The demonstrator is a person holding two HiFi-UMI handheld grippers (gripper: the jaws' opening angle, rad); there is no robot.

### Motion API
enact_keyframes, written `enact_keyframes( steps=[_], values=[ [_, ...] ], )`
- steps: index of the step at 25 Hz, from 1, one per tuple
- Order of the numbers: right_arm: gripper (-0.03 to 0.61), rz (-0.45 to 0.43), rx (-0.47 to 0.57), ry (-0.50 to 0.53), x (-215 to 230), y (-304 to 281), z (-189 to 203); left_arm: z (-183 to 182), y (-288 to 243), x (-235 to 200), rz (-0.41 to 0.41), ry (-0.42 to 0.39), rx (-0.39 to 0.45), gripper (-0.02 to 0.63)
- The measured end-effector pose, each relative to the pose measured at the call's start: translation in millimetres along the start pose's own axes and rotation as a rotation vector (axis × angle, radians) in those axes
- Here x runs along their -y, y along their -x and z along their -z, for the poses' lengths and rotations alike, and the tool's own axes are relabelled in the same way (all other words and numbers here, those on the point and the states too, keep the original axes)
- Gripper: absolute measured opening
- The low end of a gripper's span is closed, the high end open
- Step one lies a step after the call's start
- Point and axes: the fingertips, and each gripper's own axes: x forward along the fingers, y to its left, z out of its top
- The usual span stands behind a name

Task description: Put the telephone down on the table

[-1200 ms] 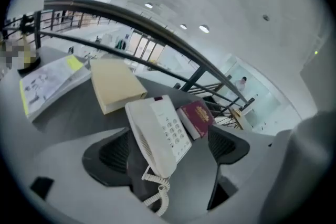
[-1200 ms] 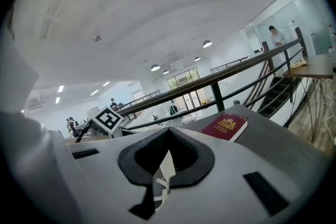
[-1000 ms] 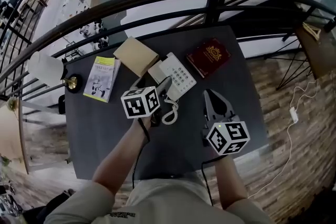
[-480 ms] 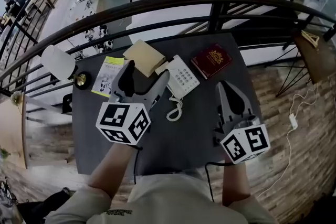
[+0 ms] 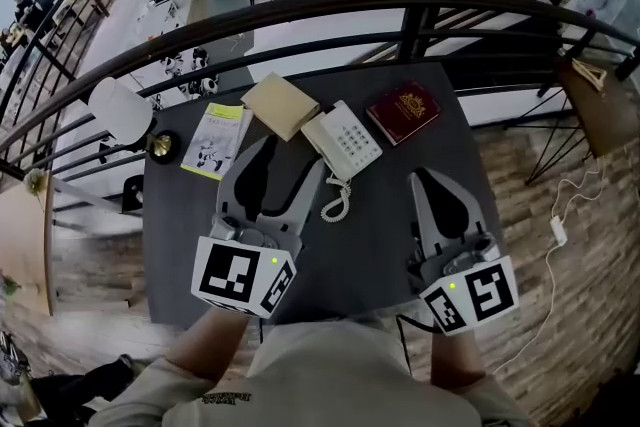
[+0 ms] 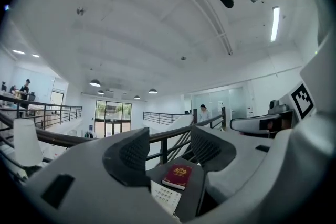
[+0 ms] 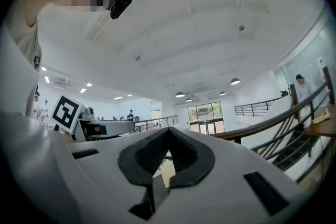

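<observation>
- The telephone [image 5: 343,141] lies flat on the dark table [image 5: 380,250], between a tan box [image 5: 281,104] and a red book [image 5: 403,111]; its coiled cord [image 5: 335,204] curls off its near edge, and nothing touches it
- A second ago the left gripper [image 5: 290,157] was down at the telephone's near side; now it is lifted well clear and drawn back toward the person, its jaws closing with nothing between them
- The right gripper [image 5: 422,180] has also risen from the table; its jaws meet at the tips and hold nothing
- Judged from this, the telephone is set down and released, so the task looks done
- The red book carries a gold crest with lettering too small to read; the booklet [image 5: 214,140] at the left shows print and drawings, also unreadable; each gripper's cube bears black square markers
</observation>
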Motion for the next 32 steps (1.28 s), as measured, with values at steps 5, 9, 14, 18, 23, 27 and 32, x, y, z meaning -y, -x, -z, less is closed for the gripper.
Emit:
enact_keyframes(
  steps=[5,9,14,18,23,27,32],
  values=[
    [0.002,-0.042,-0.047,0.077,-24.9,10.0,12.1,15.4,21.8,23.5,0.046,0.011,-0.038,0.196],
    [0.002,-0.058,-0.091,0.084,-29.4,21.5,28.4,28.4,41.9,31.9,0.042,0.004,-0.058,0.084],
    [0.002,-0.049,-0.151,0.074,-31.2,31.2,52.4,51.3,55.0,29.5,0.019,0.011,-0.092,0.012],
    [0.002,-0.07,-0.16,0.041,-44.0,30.4,64.9,63.5,57.7,24.6,-0.003,0.012,-0.089,0.005],
    [0.002,-0.126,-0.186,0.085,-65.4,25.9,79.6,73.5,57.3,26.4,-0.007,0.021,-0.106,0.005],
    [0.002,-0.131,-0.183,0.111,-67.7,23.5,79.3,77.8,56.5,27.1,-0.007,0.023,-0.116,0.005],
    [0.002,-0.124,-0.162,0.117,-63.2,20.2,69.9,77.7,55.4,24.8,-0.02,0.017,-0.121,0.005]
  ],
)
